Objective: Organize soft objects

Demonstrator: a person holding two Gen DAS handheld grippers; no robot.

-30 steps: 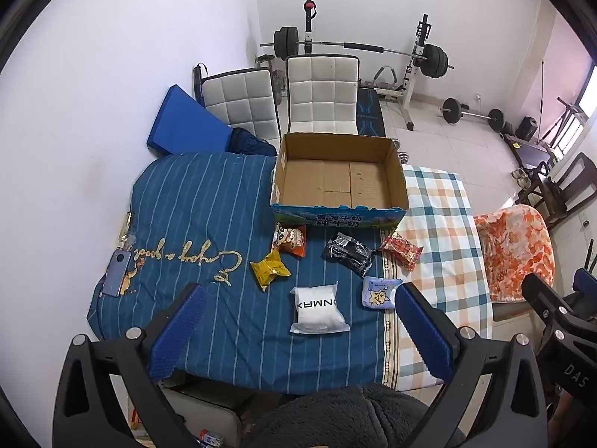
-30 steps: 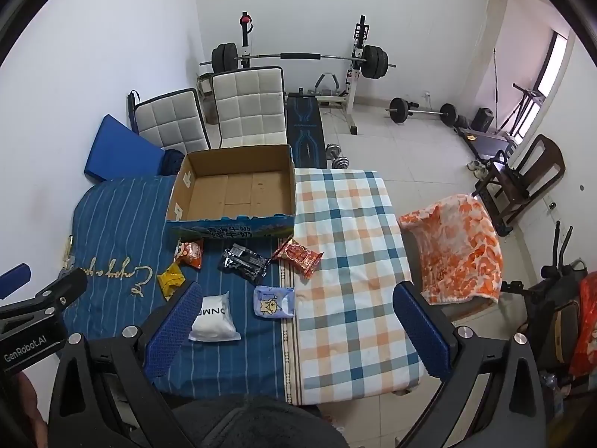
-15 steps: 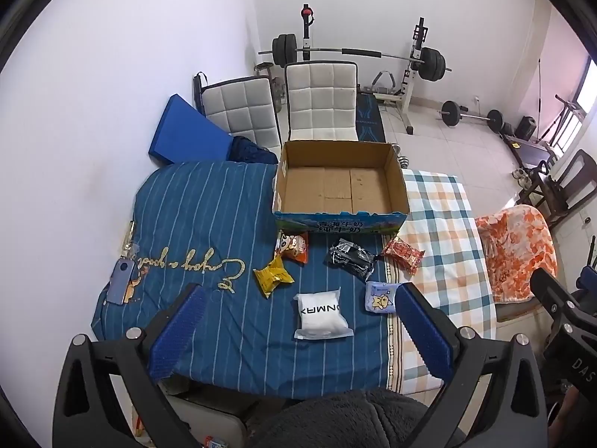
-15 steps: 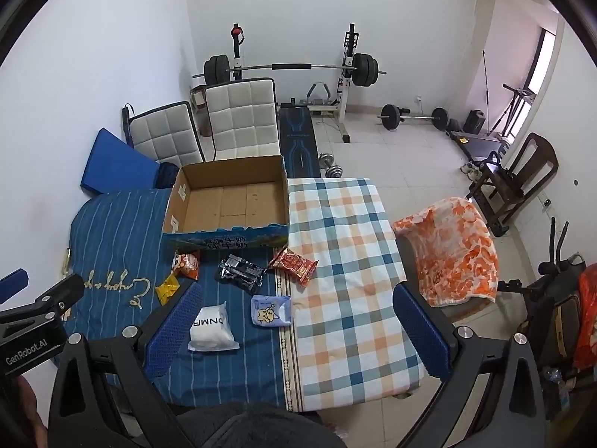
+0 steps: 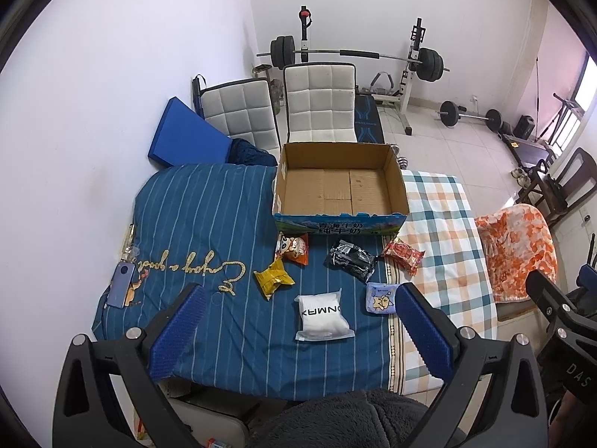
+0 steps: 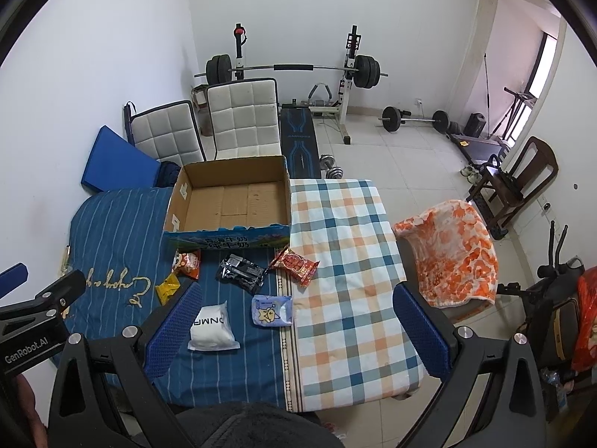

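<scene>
Both grippers hang high above the near edge of the bed, the left gripper (image 5: pixel 298 321) and the right gripper (image 6: pixel 294 321) each with jaws spread wide and nothing between them. Closest on the blue striped blanket (image 5: pixel 209 224) lies a white packet (image 5: pixel 324 315), with a small pale blue packet (image 5: pixel 380 298) just beside it toward the checked cloth (image 6: pixel 347 261) that covers the right side of the bed. A little farther on sit a yellow packet (image 5: pixel 273 279), an orange snack bag (image 5: pixel 294 248), a black packet (image 5: pixel 350 259) and a red packet (image 5: pixel 403 254) that straddles the seam of the two covers. Behind them, at the far edge of the bed, stands an open cardboard box (image 5: pixel 339 220) with bare cardboard inside. A phone (image 5: pixel 121 291) lies near the left edge. Beyond the bed stand two white chairs (image 5: pixel 317 104), then a barbell rack (image 5: pixel 358 56) at the wall
</scene>
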